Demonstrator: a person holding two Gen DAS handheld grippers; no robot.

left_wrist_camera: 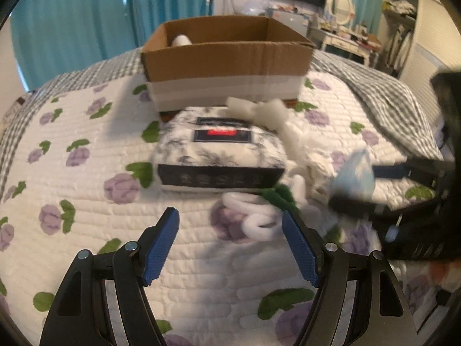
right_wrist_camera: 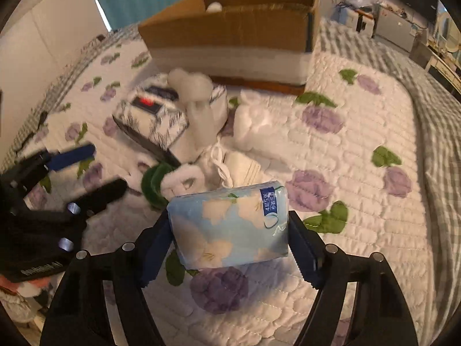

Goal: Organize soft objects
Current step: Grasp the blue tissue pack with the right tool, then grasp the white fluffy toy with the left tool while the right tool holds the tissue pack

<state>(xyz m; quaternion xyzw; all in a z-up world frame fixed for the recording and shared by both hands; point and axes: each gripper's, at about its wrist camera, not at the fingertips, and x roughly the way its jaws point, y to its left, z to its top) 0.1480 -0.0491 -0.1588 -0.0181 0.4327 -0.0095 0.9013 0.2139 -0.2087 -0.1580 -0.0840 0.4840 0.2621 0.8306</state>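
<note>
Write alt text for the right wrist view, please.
The right gripper has its jaws shut on a light blue tissue pack above a floral quilt, with a cardboard box behind a pile of white soft items.

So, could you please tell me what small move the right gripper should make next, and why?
Probably carry it forward toward the open brown cardboard box. The right gripper is already shut on the light blue flower-printed tissue pack, apparently lifted off the quilted floral bedspread, and the box sits straight ahead with a white item already inside.
</note>
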